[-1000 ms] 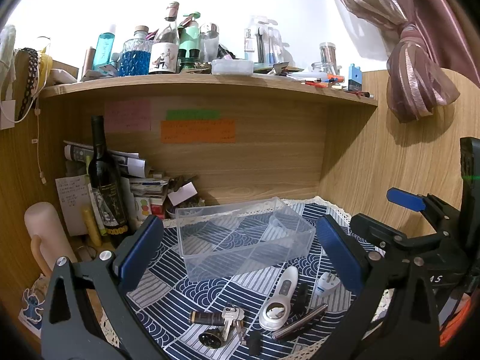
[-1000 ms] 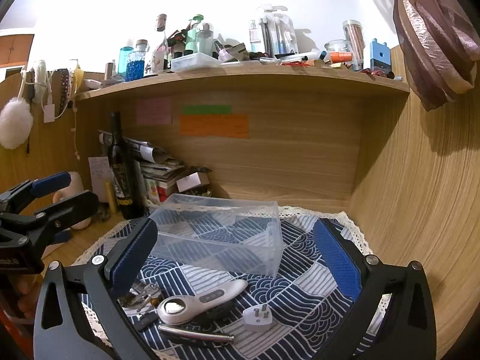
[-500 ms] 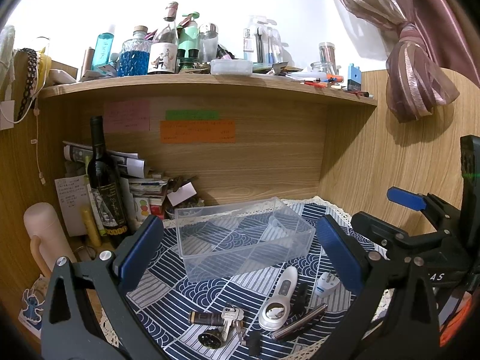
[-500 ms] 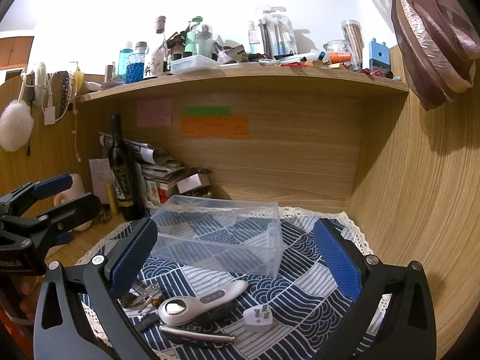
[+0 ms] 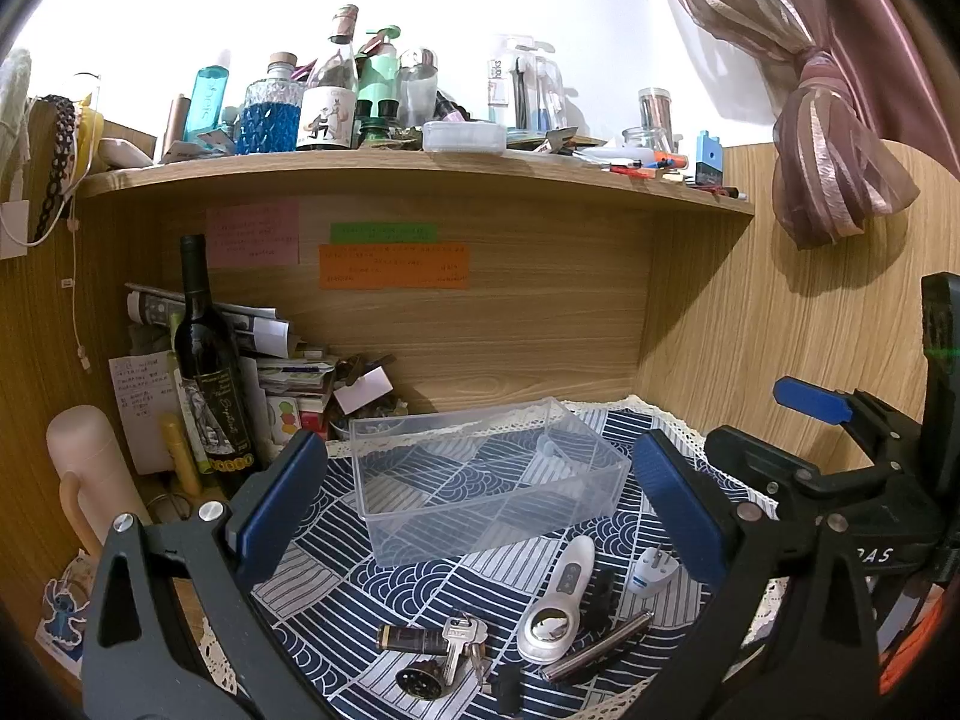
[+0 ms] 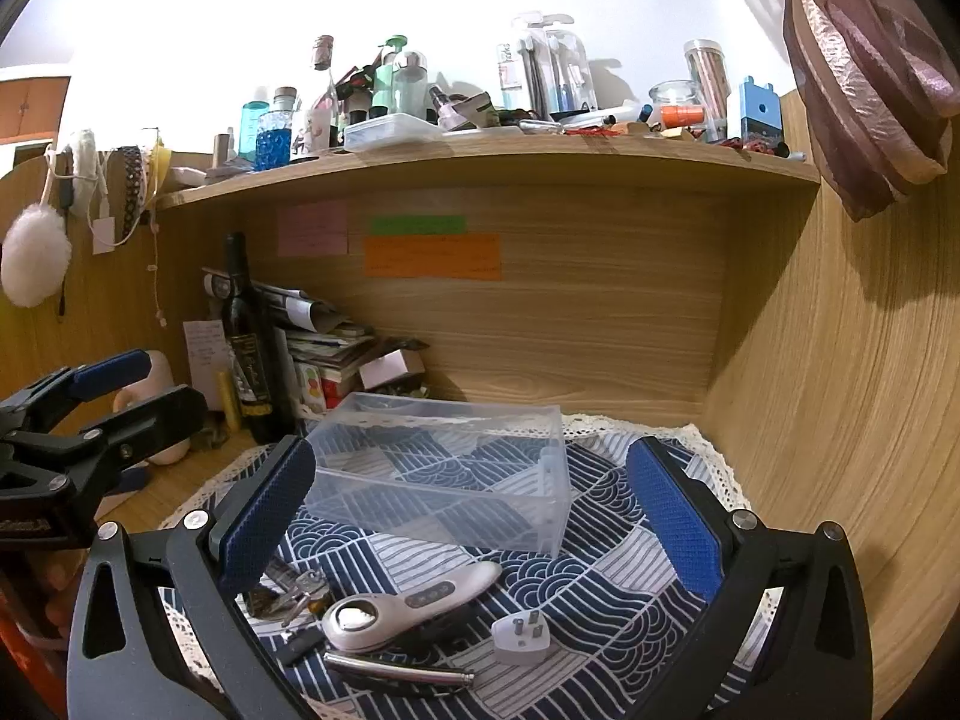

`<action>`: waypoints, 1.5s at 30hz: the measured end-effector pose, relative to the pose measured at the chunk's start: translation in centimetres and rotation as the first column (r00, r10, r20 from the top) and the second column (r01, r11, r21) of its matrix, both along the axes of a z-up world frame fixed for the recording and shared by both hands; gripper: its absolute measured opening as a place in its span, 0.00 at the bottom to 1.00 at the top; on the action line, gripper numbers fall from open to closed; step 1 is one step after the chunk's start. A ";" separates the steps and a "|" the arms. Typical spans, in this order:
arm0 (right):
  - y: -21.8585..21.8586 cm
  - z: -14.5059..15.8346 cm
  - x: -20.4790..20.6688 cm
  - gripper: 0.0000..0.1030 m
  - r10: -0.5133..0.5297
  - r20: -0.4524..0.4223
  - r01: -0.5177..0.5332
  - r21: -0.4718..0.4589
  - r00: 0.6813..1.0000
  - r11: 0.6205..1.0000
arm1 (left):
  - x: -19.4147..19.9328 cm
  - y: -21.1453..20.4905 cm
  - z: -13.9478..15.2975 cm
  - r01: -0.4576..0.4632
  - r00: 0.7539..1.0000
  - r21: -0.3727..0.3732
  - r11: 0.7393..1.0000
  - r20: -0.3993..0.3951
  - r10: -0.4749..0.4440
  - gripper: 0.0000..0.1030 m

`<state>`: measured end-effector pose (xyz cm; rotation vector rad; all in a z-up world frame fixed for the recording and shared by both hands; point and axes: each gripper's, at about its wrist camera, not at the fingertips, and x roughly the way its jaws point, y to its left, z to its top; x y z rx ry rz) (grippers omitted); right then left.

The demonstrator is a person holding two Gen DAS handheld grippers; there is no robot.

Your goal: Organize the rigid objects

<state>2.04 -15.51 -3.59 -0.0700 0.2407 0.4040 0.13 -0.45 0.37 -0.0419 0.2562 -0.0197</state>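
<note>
A clear plastic organizer box [image 5: 486, 480] [image 6: 444, 468] with dividers sits empty on a blue wave-patterned cloth [image 5: 336, 588] [image 6: 606, 564]. In front of it lie a white handheld magnifier [image 5: 555, 600] [image 6: 408, 603], a white plug adapter [image 5: 654, 570] [image 6: 522, 636], a metal pen [image 5: 597, 645] [image 6: 399, 669], keys [image 5: 459, 645] and a small dark cylinder [image 5: 411, 639]. My left gripper [image 5: 480, 510] hovers open above the cloth, holding nothing. My right gripper [image 6: 462, 516] is also open and holds nothing. Each gripper shows at the edge of the other's view.
A dark wine bottle [image 5: 210, 372] [image 6: 249, 348], stacked papers [image 5: 288, 372] and a pink flask [image 5: 84, 480] crowd the left of the desk nook. A cluttered wooden shelf [image 5: 420, 174] [image 6: 480, 156] runs overhead. Wooden walls close in at the back and right.
</note>
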 end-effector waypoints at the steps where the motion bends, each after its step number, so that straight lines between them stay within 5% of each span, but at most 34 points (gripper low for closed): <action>1: 0.0 0.0 0.0 1.00 0.000 -0.001 0.000 0.000 1.000 1.000 | 0.0 0.0 0.0 -0.001 1.000 0.000 1.000 0.001 0.001 1.00; 30: 0.2 -0.2 0.2 1.00 0.029 -0.008 -0.029 0.010 1.000 1.000 | 0.8 -0.3 -0.5 0.046 0.999 -0.010 0.999 -0.016 -0.047 1.00; 34: -0.2 -0.9 0.8 0.90 0.035 -0.041 -0.035 0.012 0.999 0.999 | 1.3 0.4 -0.8 0.027 0.999 -0.023 0.999 -0.045 -0.028 0.84; 45: -1.1 -5.0 3.4 0.72 0.018 -0.204 -0.026 -0.038 0.979 0.999 | 3.7 3.9 -5.7 -0.057 0.965 -0.060 0.997 -0.258 0.040 0.66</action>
